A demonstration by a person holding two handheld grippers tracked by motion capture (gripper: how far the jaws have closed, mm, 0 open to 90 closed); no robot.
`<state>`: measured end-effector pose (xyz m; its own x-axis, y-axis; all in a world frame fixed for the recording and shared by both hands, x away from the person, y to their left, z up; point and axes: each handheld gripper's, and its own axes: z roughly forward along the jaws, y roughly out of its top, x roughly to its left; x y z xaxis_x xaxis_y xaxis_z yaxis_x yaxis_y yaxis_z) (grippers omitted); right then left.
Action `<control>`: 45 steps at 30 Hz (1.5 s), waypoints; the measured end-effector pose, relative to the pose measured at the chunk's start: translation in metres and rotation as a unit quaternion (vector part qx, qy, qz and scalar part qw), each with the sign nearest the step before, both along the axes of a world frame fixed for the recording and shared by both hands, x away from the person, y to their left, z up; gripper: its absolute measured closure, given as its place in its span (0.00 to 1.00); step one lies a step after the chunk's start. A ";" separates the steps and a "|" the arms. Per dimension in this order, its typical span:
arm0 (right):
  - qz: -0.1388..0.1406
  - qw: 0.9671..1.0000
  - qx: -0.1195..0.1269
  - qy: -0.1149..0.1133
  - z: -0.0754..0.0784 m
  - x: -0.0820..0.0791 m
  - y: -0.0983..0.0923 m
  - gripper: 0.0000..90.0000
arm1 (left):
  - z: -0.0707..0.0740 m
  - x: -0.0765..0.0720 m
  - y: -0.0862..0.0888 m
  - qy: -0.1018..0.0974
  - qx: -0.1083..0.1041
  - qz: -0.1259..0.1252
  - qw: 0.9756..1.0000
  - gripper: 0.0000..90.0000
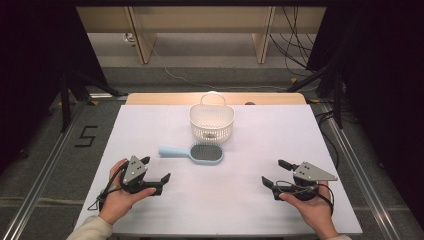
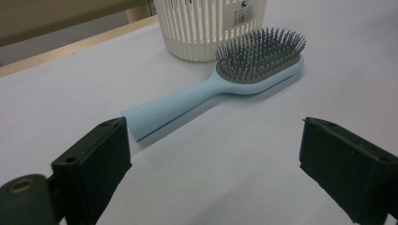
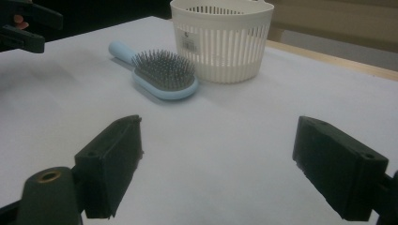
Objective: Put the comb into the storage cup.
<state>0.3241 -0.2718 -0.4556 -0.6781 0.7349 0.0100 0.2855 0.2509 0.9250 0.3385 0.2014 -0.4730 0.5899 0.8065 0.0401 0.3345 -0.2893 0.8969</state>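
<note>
A light blue hairbrush (image 1: 194, 153) (image 2: 220, 83) (image 3: 157, 75) lies bristles up mid-table, handle pointing left. Just behind it stands a white slatted basket (image 1: 212, 121) (image 2: 206, 28) (image 3: 223, 40) with a handle. My left gripper (image 1: 156, 169) (image 2: 213, 164) rests near the front left, open and holding nothing, a short way from the brush handle's end. My right gripper (image 1: 274, 172) (image 3: 218, 164) sits at the front right, open too, with bare table between its jaws. The left gripper (image 3: 26, 21) also shows far off in the right gripper view.
The white tabletop (image 1: 260, 200) ends in a wooden strip (image 1: 165, 98) at the back. Dark stands and cables (image 1: 295, 45) lie on the floor beyond. Metal rails (image 1: 45, 165) run along both sides of the table.
</note>
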 end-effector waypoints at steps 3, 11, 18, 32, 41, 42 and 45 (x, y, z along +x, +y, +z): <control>-0.001 1.000 0.001 -0.001 0.000 0.000 0.000 0.19 | 0.001 0.001 0.001 -0.005 0.001 0.001 1.000 0.15; -0.005 1.000 0.000 0.002 -0.001 0.001 0.000 0.19 | 0.009 0.013 0.003 -0.026 -0.008 0.018 0.999 0.51; -0.006 1.000 0.000 0.004 -0.001 0.001 0.000 0.20 | 0.020 0.044 0.004 -0.011 0.008 0.068 0.998 0.98; -0.007 1.000 0.001 0.006 -0.002 0.002 0.000 0.20 | 0.010 0.122 -0.031 0.093 0.076 0.074 0.990 1.00; -0.006 1.000 -0.002 0.009 -0.003 0.002 0.001 0.21 | 0.006 0.138 -0.044 0.136 0.115 0.073 0.981 1.00; -0.006 1.000 -0.002 0.009 -0.003 0.002 0.001 0.21 | 0.006 0.139 -0.044 0.138 0.117 0.072 0.981 1.00; -0.007 1.000 -0.001 0.009 -0.003 0.002 0.000 0.21 | 0.004 0.142 -0.046 0.145 0.126 0.071 0.979 1.00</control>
